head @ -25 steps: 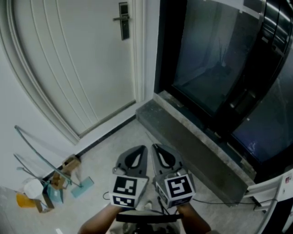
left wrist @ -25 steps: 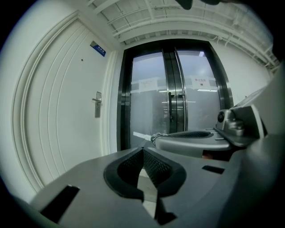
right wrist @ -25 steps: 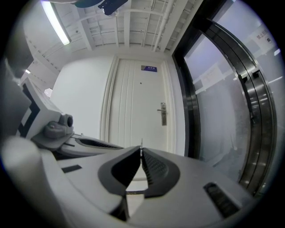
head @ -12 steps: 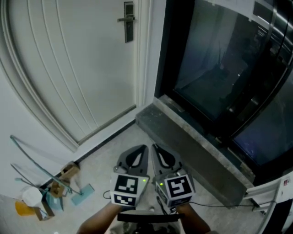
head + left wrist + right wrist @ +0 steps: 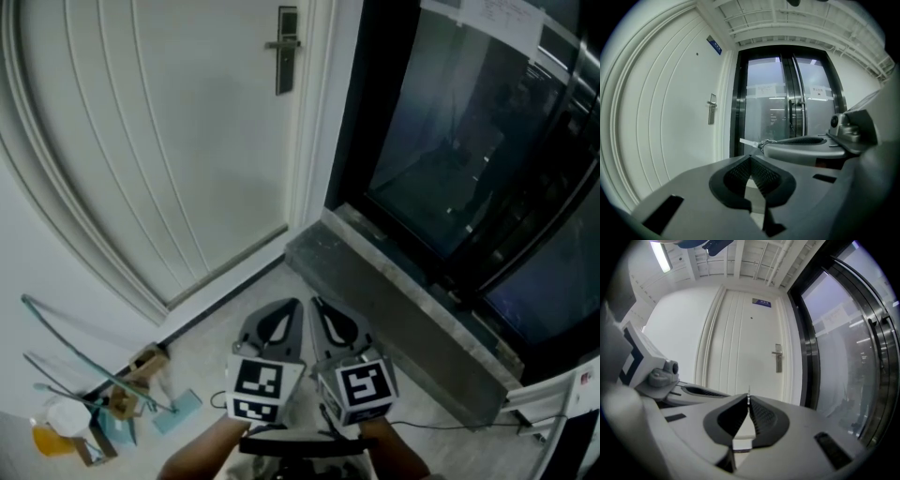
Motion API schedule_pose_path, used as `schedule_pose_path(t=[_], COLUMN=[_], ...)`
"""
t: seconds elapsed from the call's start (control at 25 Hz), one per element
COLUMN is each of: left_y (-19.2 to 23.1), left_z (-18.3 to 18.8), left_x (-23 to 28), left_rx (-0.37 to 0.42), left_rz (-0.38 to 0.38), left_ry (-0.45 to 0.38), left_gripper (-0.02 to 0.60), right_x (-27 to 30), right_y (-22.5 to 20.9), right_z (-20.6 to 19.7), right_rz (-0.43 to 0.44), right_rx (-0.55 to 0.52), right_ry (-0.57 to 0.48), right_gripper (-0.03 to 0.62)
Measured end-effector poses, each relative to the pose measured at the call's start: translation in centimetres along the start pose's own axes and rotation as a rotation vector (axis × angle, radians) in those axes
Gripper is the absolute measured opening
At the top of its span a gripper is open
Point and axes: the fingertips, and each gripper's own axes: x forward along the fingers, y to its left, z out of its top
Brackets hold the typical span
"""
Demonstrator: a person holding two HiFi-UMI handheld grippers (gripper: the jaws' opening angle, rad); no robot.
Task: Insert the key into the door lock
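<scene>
Jaws-wise: clenched on nothing for the left gripper (image 5: 750,157), pinching the key (image 5: 748,142) in the right gripper (image 5: 748,399), so gotta walk up to that far-off door lock (image 5: 286,52) and keep it square.

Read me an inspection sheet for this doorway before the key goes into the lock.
Surface: pale floor; grey stone sill below the glass.
Job's things: key sticks out of the right gripper; door lock on the white door, key not yet in it.
Clutter: cardboard scraps and an orange item by the wall.
Grippers: left gripper shut, empty; right gripper shut on the key.
Cables: thin black cable on the floor.
Surroundings: dark glass doors.
</scene>
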Motion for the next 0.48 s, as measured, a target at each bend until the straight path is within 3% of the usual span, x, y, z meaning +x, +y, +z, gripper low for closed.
schedule_pose_path(t=[0.48], left_y=[6.3], left_z=[-0.3], left_x=[0.4], left_rx=[-0.046], left_rz=[0.007], left_ry=[-0.016], left_gripper=[0.003], right_x=[5.6], right_y=[2.9], right_z=[0.6], right_rz=[0.009], right_rx=[0.003], right_ry=[0.014], right_gripper=[0.025])
